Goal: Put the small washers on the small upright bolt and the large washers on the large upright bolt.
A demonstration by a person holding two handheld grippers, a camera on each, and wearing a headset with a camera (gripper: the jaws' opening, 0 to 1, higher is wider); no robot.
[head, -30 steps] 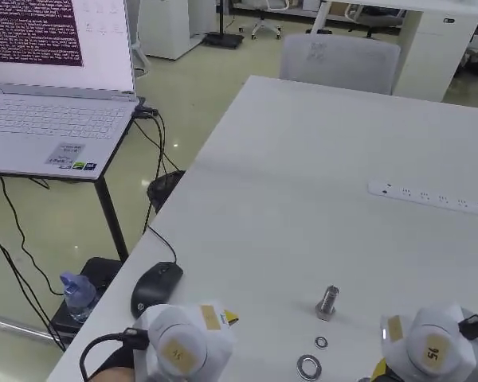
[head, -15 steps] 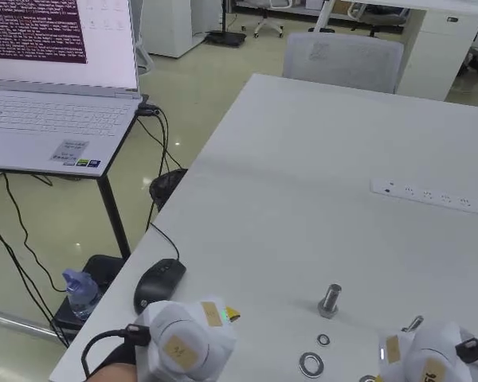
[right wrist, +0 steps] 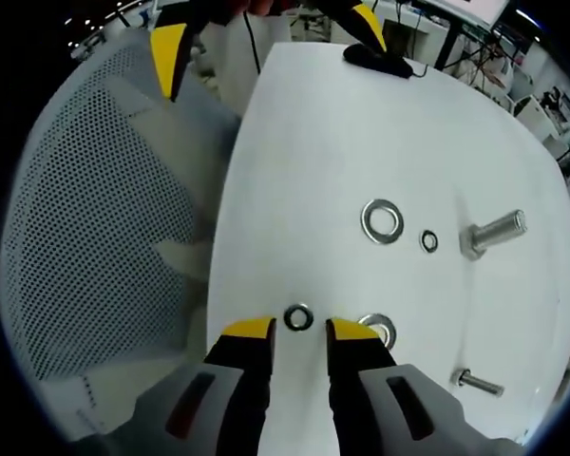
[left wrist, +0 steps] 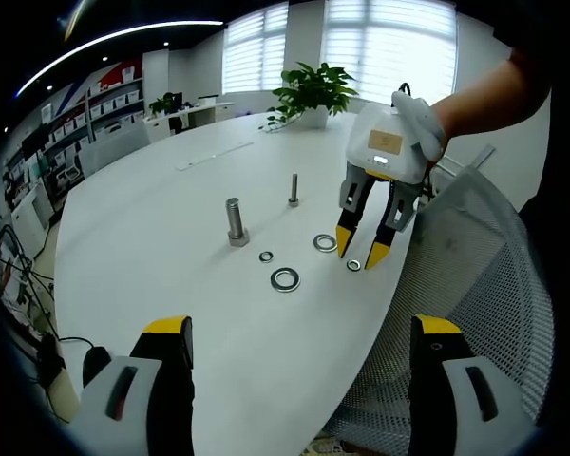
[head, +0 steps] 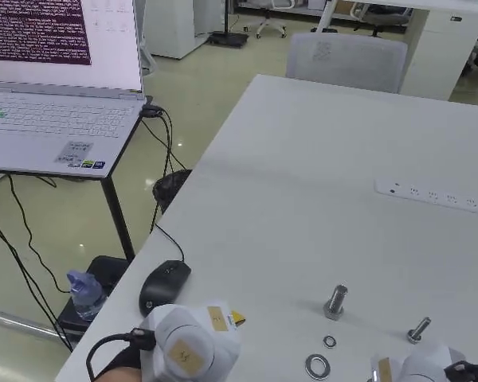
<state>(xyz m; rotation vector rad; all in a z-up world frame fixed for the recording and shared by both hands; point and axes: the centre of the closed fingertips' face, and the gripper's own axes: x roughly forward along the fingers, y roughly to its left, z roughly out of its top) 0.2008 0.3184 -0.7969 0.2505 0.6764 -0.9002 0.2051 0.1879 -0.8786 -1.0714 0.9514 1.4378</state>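
The large bolt (head: 335, 302) and the small bolt (head: 418, 329) stand upright on the white table (head: 303, 183). A small washer (head: 329, 341) and a large washer (head: 317, 367) lie in front of the large bolt. In the right gripper view my right gripper (right wrist: 297, 332) is open, its yellow tips either side of another small washer (right wrist: 298, 316) lying flat near the table edge. A second large washer (right wrist: 380, 330) lies half hidden by the right fingertip. My left gripper (left wrist: 299, 332) is wide open and holds nothing, above the table corner and facing the right gripper (left wrist: 361, 255).
A black mouse (head: 164, 285) sits at the table's left edge and a white power strip (head: 434, 196) lies farther back. A laptop (head: 48, 119) stands on a stand to the left. A mesh chair (left wrist: 475, 285) is close to the near table edge.
The right gripper has dropped toward the near table edge, almost out of the head view, uncovering the small bolt. The left gripper has stayed put.
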